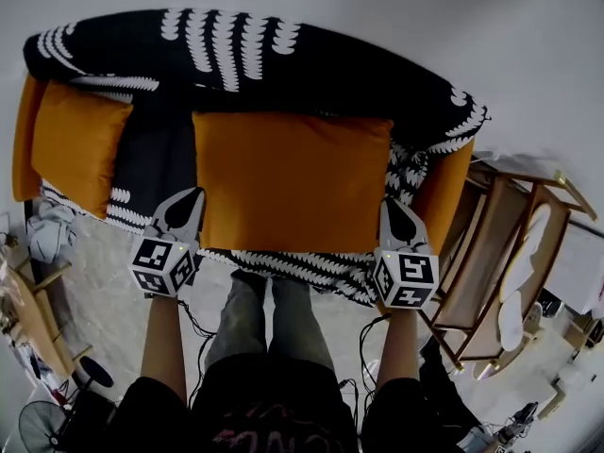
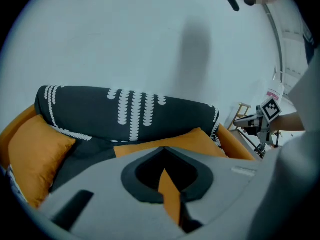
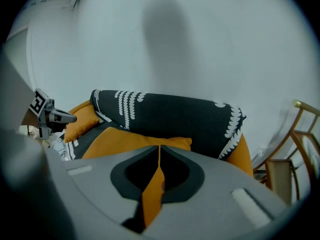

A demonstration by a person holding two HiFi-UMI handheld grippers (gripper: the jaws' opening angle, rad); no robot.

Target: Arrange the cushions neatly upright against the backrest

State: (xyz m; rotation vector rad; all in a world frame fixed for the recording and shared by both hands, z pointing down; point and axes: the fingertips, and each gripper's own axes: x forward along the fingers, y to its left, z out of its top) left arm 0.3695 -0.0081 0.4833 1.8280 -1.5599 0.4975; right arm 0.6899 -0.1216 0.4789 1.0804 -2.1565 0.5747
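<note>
A large orange cushion (image 1: pixel 293 182) hangs flat over the sofa seat, in front of the backrest (image 1: pixel 274 64) draped in a black throw with white patterns. My left gripper (image 1: pixel 189 206) is shut on the cushion's near left corner, and orange fabric (image 2: pixel 170 194) shows pinched between its jaws. My right gripper (image 1: pixel 392 213) is shut on the near right corner, with orange fabric (image 3: pixel 152 194) between its jaws too. A second orange cushion (image 1: pixel 77 144) leans at the sofa's left end, also seen in the left gripper view (image 2: pixel 32 156).
Orange sofa arms (image 1: pixel 444 192) flank the seat. A wooden rack (image 1: pixel 505 262) stands close to the sofa's right side. Clutter and a wooden piece (image 1: pixel 33 300) sit on the floor at the left. The person's legs (image 1: pixel 255 319) stand right before the sofa's front edge.
</note>
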